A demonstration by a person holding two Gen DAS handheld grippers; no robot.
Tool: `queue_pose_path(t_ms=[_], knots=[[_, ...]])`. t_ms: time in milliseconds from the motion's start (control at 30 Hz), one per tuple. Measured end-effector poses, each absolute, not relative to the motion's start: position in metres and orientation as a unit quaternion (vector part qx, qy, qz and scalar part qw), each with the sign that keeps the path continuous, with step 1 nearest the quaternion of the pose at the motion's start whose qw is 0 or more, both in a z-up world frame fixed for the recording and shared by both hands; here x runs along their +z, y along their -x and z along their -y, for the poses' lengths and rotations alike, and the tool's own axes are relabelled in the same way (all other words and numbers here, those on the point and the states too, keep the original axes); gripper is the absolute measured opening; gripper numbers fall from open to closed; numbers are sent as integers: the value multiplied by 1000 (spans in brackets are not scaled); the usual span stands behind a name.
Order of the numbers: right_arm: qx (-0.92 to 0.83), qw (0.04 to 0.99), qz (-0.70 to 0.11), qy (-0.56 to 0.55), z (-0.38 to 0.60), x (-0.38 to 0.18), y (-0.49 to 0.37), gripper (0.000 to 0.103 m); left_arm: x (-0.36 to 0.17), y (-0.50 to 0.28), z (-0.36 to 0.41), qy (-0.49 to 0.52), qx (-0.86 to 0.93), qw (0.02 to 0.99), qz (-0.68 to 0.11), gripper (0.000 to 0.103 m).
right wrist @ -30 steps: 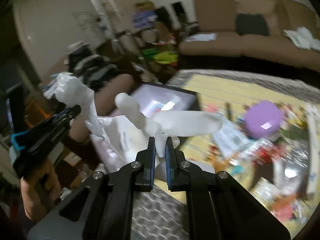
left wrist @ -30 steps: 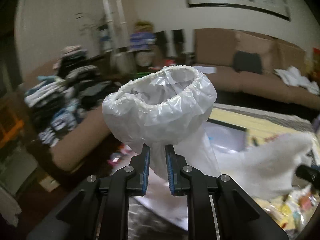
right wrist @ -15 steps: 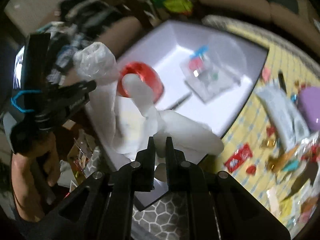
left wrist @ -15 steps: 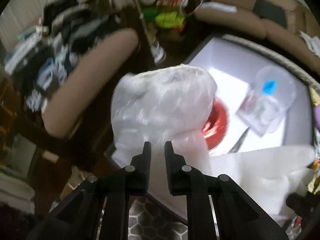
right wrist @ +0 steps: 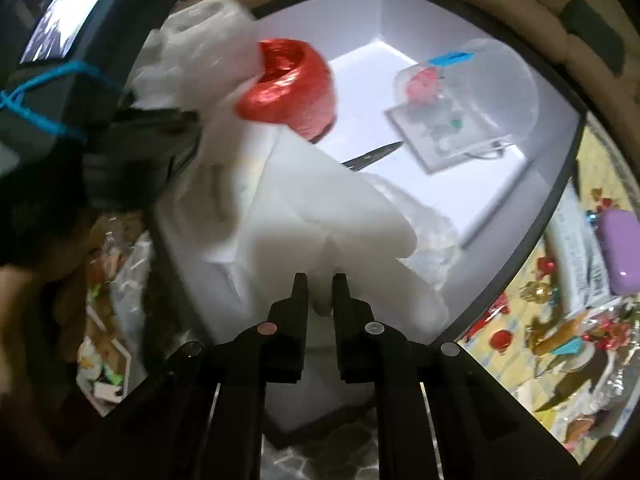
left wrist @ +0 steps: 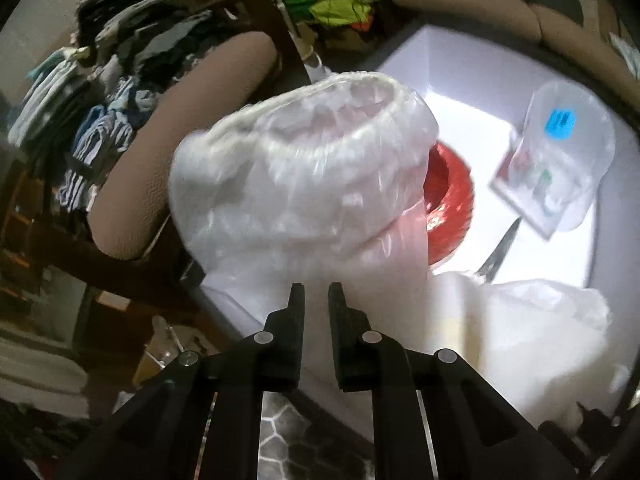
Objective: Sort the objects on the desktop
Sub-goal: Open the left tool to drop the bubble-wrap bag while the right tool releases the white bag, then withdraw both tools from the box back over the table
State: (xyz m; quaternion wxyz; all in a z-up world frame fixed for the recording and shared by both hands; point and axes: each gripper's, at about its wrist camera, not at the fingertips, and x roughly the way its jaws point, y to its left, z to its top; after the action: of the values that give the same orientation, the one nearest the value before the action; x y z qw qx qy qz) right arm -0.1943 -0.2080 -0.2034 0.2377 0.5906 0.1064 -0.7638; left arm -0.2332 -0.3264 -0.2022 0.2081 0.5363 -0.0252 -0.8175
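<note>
A crinkled white plastic bag (left wrist: 304, 184) with an elastic rim hangs over the near left corner of the white box (left wrist: 404, 68). My left gripper (left wrist: 316, 292) is shut on the bag's lower part. In the right wrist view the same bag (right wrist: 320, 216) spreads across the box's near side. My right gripper (right wrist: 320, 284) pinches a fold of it, and its jaws are opening slightly with the plastic still between them. A red spool of twine (right wrist: 292, 84) lies in the box behind the bag.
Also in the box are a clear round container with a blue label (right wrist: 460, 112) and a knife (right wrist: 372, 156). A purple case (right wrist: 620, 248) and several snack wrappers (right wrist: 560, 340) lie on the yellow cloth at right. A brown armchair piled with clothes (left wrist: 180, 120) stands left.
Both grippers have come down and tipped steeply downward, carrying the white bag from mid-air to the box. The views now look into the box.
</note>
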Motion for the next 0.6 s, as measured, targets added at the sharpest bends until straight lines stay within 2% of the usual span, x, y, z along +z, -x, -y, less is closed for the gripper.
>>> queue_pose_path(t_ms=[67,167,300,400,500,600], knots=[[-765,246,-97,-587,201,-200,191,12,-193,224,327,-521,-827,208,10,24],[-760,265,-75,-589,191,-194,183,16,-177,210,323,-500,-840,211,8,32],[-757,306,-20,-577,166,-183,174,18,-143,189,312,-455,-860,230,17,70],[-767,311,31,-560,140,-172,172,24,-116,172,300,-413,-878,241,13,81],[-789,283,60,-542,114,-156,169,38,-89,154,291,-381,-899,214,-36,83],[-811,245,84,-524,87,-142,169,38,-65,139,277,-351,-917,177,-69,88]])
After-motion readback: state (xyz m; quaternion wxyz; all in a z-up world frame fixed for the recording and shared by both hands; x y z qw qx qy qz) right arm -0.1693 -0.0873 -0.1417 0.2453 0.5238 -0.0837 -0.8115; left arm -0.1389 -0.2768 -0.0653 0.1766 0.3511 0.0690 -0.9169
